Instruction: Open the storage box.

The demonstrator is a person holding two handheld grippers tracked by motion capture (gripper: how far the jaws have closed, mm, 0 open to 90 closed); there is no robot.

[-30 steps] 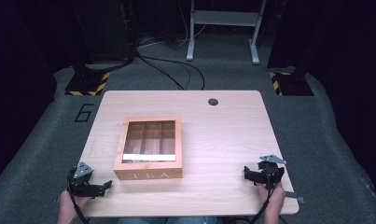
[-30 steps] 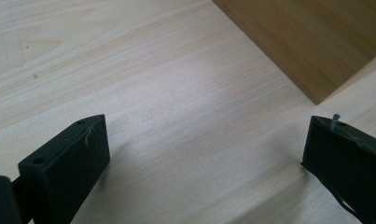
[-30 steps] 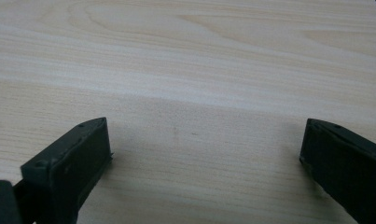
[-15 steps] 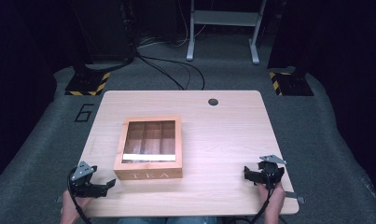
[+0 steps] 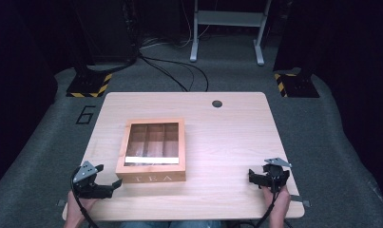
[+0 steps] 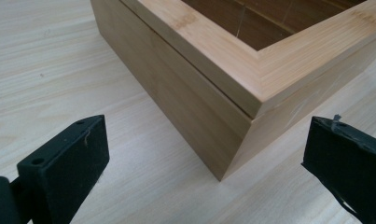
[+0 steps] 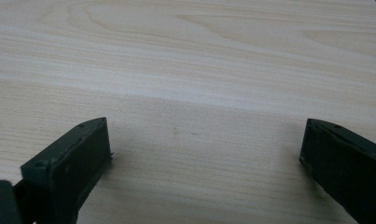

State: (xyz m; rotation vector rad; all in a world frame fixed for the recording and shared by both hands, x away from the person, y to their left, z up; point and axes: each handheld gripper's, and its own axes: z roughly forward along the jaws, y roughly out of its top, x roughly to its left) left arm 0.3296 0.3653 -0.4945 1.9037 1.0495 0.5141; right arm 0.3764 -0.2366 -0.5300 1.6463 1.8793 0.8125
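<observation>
A wooden tea box [image 5: 152, 149] with a glass lid, marked TEA on its front, sits shut on the left half of the light wood table [image 5: 232, 142]. My left gripper [image 5: 108, 176] rests near the table's front left, just left of the box's front corner, open with nothing between its jaws. In the left gripper view that box corner [image 6: 213, 93] stands close ahead of the left gripper [image 6: 206, 140]. My right gripper [image 5: 257, 174] lies at the front right, open and empty. The right gripper view has the right gripper [image 7: 205, 135] over bare table [image 7: 190, 70].
A small round dark grommet [image 5: 217, 103] sits near the table's far edge. Beyond the table, black cables [image 5: 175, 76] run over the grey floor. A metal stand [image 5: 227, 28] and yellow-black striped bases [image 5: 89, 88] stand at the back.
My left gripper has edged slightly to the right, toward the box's front corner. The right gripper and the box have not moved.
</observation>
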